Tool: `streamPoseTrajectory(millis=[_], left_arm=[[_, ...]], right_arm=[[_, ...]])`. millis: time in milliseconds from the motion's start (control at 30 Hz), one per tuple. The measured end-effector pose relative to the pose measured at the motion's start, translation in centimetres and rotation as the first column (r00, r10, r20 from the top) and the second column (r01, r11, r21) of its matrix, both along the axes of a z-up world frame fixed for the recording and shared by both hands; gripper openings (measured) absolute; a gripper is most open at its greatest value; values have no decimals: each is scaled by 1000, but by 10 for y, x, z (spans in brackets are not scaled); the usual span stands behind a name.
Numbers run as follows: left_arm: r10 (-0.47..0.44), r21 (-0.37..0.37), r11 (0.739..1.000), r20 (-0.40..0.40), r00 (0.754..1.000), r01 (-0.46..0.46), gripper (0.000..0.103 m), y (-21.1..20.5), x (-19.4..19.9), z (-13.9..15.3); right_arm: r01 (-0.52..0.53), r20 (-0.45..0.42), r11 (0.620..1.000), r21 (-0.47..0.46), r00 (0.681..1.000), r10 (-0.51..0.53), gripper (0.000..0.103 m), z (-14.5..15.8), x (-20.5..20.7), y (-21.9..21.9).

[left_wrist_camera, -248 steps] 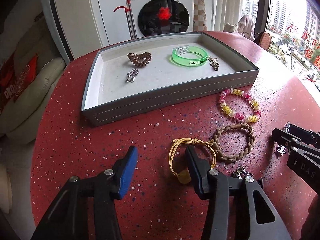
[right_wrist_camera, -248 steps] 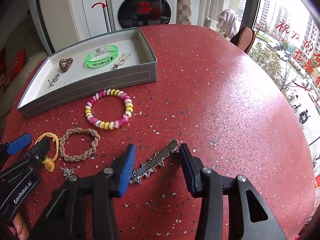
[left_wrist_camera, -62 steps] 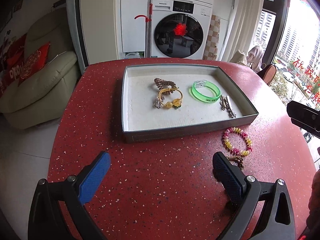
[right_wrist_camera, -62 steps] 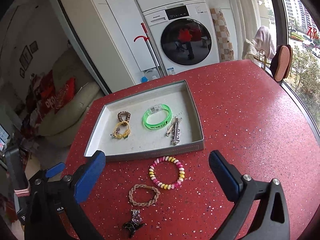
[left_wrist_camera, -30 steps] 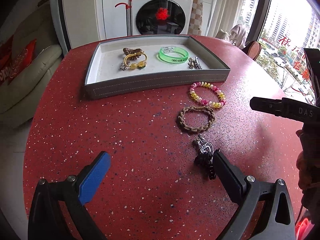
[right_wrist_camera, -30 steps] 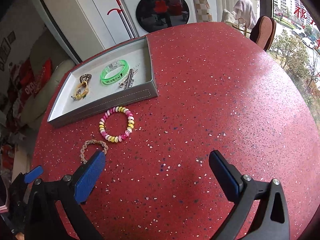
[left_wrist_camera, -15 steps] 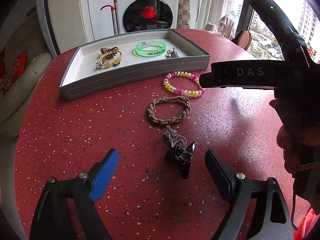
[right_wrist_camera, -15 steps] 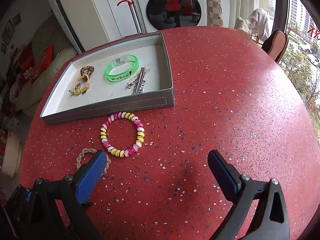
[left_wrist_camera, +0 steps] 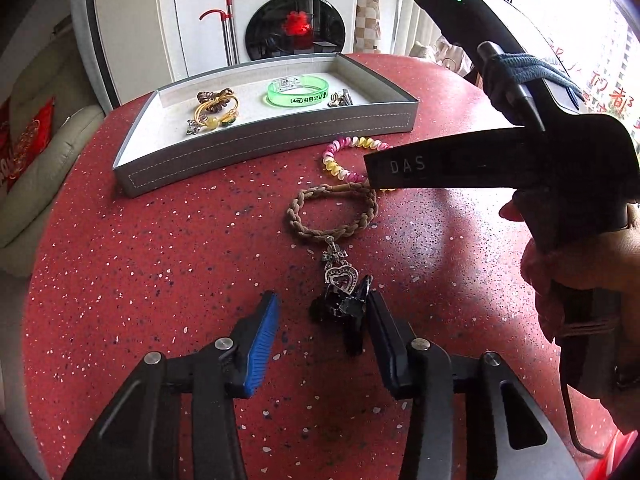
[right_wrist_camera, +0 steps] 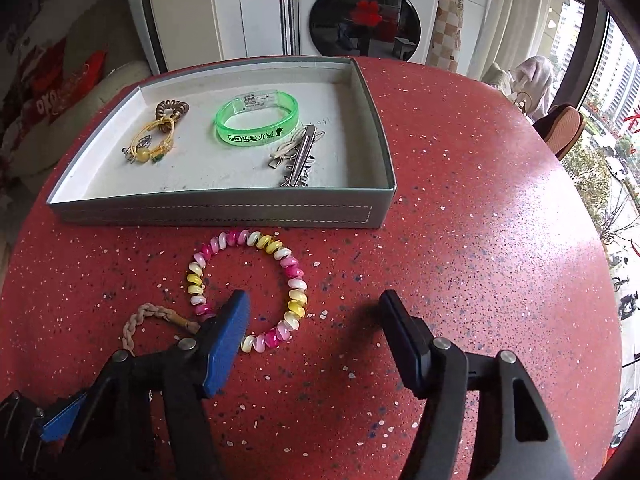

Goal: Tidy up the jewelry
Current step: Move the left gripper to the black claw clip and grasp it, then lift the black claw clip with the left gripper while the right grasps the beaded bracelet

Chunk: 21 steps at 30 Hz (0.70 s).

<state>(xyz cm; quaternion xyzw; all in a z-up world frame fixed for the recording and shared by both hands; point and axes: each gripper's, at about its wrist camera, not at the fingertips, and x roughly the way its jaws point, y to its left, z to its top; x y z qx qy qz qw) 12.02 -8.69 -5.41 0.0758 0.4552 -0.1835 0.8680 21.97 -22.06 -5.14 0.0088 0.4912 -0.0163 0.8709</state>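
Observation:
On the red speckled table a black clip with a silver heart charm (left_wrist_camera: 340, 306) lies between the fingers of my left gripper (left_wrist_camera: 322, 300). Its jaws are closing: the right finger touches the clip, the blue pad (left_wrist_camera: 262, 336) is still apart. A pink and yellow bead bracelet (right_wrist_camera: 296, 300) has its near right side between the fingers of my right gripper (right_wrist_camera: 313, 296). These jaws are closing too, and neither pad presses on the beads. A brown braided bracelet (left_wrist_camera: 298, 220) lies between clip and beads. Behind them stands the grey tray (right_wrist_camera: 216, 212).
The tray holds a green bangle (right_wrist_camera: 258, 120), a yellow hair tie on a brown coil (right_wrist_camera: 160, 136) and silver clips (right_wrist_camera: 298, 156). In the left wrist view the right gripper's black body (left_wrist_camera: 440, 164) and a person's hand (left_wrist_camera: 580, 264) fill the right side. A washing machine (left_wrist_camera: 294, 12) stands behind the table.
Both pairs of jaws have narrowed from wide open. The left gripper has come down around the black clip. The right gripper has moved in over the bead bracelet.

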Motion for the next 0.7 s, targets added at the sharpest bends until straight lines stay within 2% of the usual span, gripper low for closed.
streamPoseTrajectory(millis=[33,100,133,167,200,233,367,700], left_arm=[[1,-2,1000,1,1000,-1,48,1,0,0],[0,-15,1000,-4,1000,0,47,4,1,0],[0,-22,1000,-4,1000,0,45,5,2,1],[0,-25,1000,-2,1000,0,44,7,1,1],[-3,-29,1000,1,1000,3,43,8,0,2],[-5,-36,999,0,1000,5,43,11,-1,2],[-10,-71,997,-10,1000,9,43,21,-3,6],[14,-101,995,-2,1000,-14,43,42,-2,17]], right_arm=[[-1,2,1000,3,1000,1,60,1,-1,0],[-2,2,1000,6,1000,2,37,3,-2,0],[-2,-1,1000,5,1000,2,35,4,-2,0],[-5,-1,1000,4,1000,5,28,4,-2,0],[-8,0,1000,4,1000,8,14,5,-2,1],[-6,1,1000,5,1000,6,10,5,-3,2],[9,22,1000,11,1000,-9,10,7,-8,-1],[19,80,996,91,996,-27,10,29,-29,-14]])
